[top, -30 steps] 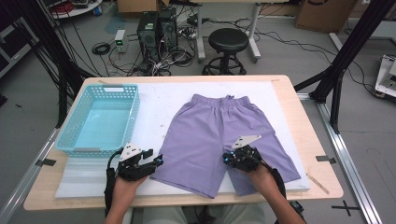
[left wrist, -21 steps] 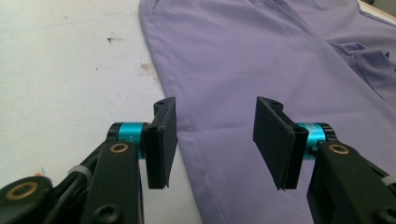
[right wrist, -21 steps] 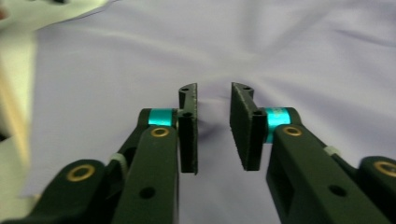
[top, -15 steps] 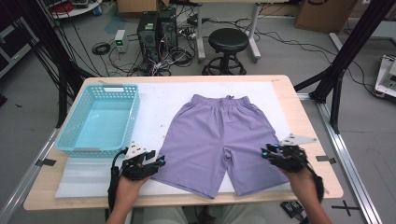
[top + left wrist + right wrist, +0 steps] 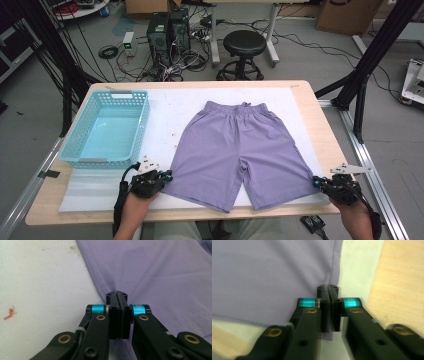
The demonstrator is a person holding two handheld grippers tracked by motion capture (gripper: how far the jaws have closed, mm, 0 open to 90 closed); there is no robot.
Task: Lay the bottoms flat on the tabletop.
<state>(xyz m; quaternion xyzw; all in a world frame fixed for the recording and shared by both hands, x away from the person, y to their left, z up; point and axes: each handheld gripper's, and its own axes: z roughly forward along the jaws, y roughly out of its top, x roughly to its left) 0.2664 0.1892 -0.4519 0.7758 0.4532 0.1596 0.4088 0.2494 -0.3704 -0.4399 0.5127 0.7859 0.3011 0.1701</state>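
Observation:
Purple shorts [image 5: 240, 145] lie flat on the white mat [image 5: 165, 107], waistband away from me. My left gripper [image 5: 167, 175] sits at the outer hem corner of the left leg. In the left gripper view its jaws [image 5: 116, 293] have just closed and pinch the shorts' [image 5: 155, 272] side edge. My right gripper [image 5: 316, 182] is at the outer hem corner of the right leg. In the right gripper view its jaws [image 5: 328, 287] have also just closed, gripping the shorts' [image 5: 267, 277] seam edge.
A light blue plastic basket [image 5: 107, 161] stands on the left of the mat, just beyond my left hand. The wooden table [image 5: 320, 125] shows bare wood to the right of the mat. Behind the table are a black stool [image 5: 244, 45] and computer towers [image 5: 167, 30].
My right gripper moved right from the middle of the right leg to its outer hem corner, and that leg now lies spread wider. The left hand stayed put.

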